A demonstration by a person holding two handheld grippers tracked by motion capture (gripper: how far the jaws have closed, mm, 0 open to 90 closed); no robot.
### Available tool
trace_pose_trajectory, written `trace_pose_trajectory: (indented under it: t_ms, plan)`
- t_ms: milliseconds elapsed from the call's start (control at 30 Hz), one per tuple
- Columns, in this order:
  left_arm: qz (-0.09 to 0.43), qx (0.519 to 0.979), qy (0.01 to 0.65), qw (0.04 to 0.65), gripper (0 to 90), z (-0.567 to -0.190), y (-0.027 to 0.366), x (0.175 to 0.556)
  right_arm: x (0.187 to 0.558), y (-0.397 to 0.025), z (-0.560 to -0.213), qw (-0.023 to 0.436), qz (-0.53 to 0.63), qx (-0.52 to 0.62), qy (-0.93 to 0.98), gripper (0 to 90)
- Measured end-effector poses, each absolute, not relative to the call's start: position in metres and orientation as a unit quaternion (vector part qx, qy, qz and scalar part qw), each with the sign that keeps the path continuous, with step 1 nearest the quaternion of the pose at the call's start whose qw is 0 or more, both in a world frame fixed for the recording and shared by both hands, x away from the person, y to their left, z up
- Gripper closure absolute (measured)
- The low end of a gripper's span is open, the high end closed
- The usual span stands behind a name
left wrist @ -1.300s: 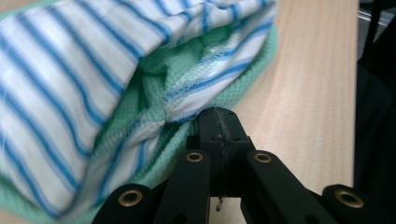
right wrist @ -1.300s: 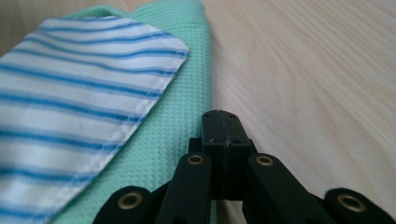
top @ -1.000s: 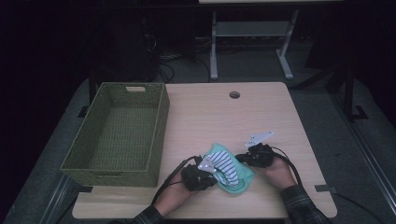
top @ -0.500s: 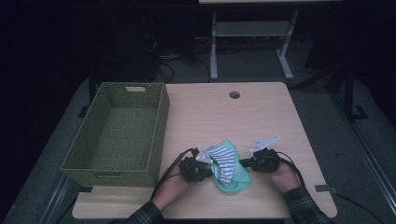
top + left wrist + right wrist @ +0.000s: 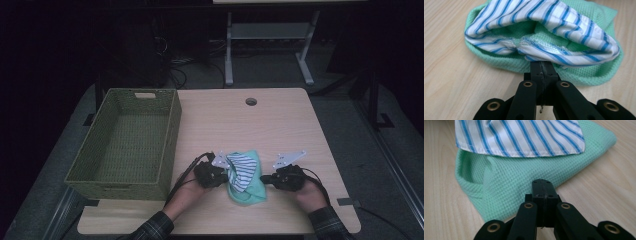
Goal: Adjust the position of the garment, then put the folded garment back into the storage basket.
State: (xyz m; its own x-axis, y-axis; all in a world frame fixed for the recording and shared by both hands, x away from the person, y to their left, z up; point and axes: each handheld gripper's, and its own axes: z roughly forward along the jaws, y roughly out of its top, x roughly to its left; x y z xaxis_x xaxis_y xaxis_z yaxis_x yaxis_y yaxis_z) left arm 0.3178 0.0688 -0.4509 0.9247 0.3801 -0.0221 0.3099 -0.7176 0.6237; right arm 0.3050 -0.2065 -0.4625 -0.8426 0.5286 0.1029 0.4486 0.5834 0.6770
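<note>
Cloth bundle [image 5: 245,176]: green waffle towel under striped cloth [image 5: 544,27], counter [image 5: 280,125] at 6 o'clock | left gripper [image 5: 214,174]: at 9 o'clock, jaws closed on striped cloth hem | right gripper [image 5: 280,177]: at 3 o'clock, jaws closed, at towel's edge | basket [image 5: 127,142]: at 9 o'clock.

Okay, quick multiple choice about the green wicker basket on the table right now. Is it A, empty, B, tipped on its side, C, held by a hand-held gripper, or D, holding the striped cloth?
A: the high view shows the green wicker basket upright with a bare woven floor, while the striped cloth lies on the table between the two hand-held grippers.
</note>
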Motion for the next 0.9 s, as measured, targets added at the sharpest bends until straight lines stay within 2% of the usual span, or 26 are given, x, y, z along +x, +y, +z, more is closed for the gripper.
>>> trace_pose_trajectory:
  t_ms: [100, 200, 300, 500, 900]
  plan:
    - [0.055, 0.923, 0.194, 0.329, 87.6, -0.45, 0.071, 0.319, 0.304, -0.21, -0.462, 0.059, 0.369, 0.282, 0.884, 89.6]
    - [0.059, 0.922, 0.199, 0.328, 84.7, -0.445, 0.076, 0.321, 0.302, -0.216, -0.46, 0.067, 0.377, 0.289, 0.877, 83.9]
    - [0.061, 0.918, 0.205, 0.333, 80.0, -0.437, 0.081, 0.324, 0.3, -0.222, -0.459, 0.08, 0.384, 0.298, 0.87, 73.5]
    - [0.057, 0.917, 0.202, 0.339, 64.5, -0.424, 0.084, 0.327, 0.297, -0.24, -0.463, 0.103, 0.391, 0.327, 0.854, 48.9]
    - [0.052, 0.926, 0.176, 0.331, 49.2, -0.404, 0.072, 0.343, 0.298, -0.257, -0.477, 0.127, 0.364, 0.372, 0.844, 18.9]
